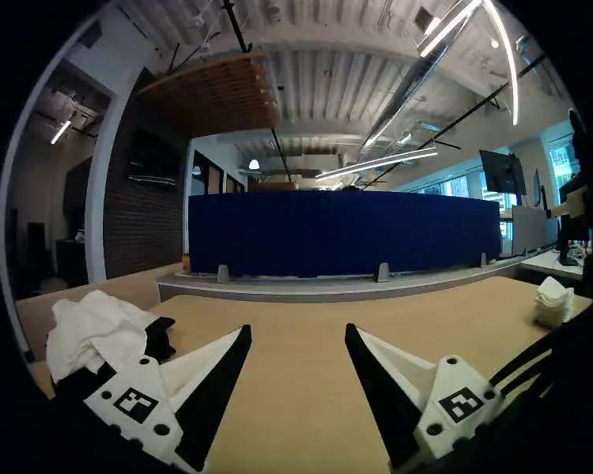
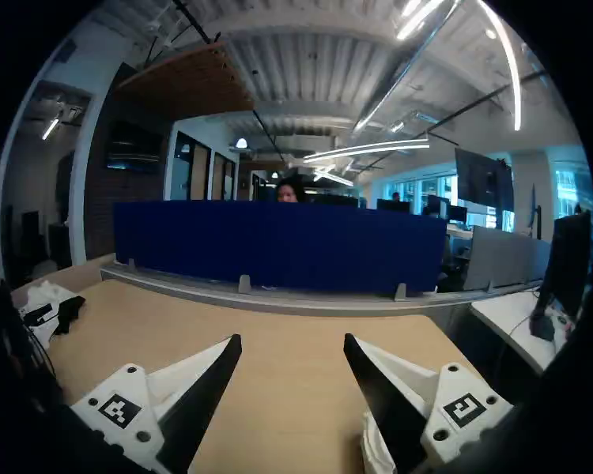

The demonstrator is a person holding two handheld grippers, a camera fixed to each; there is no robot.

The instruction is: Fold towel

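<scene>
A crumpled white towel lies on the light wooden table to the left of my left gripper, with something black tucked against it. The left gripper stands open above the bare tabletop, nothing between its fingers. A small stack of folded white cloths sits at the table's right edge. In the right gripper view the crumpled towel shows far left. My right gripper is open and holds nothing. A white folded cloth lies just below its right finger.
A blue divider panel runs along the table's far edge on a grey rail. A person's head rises behind it. A neighbouring desk with a dark monitor stands to the right. A brick wall is at left.
</scene>
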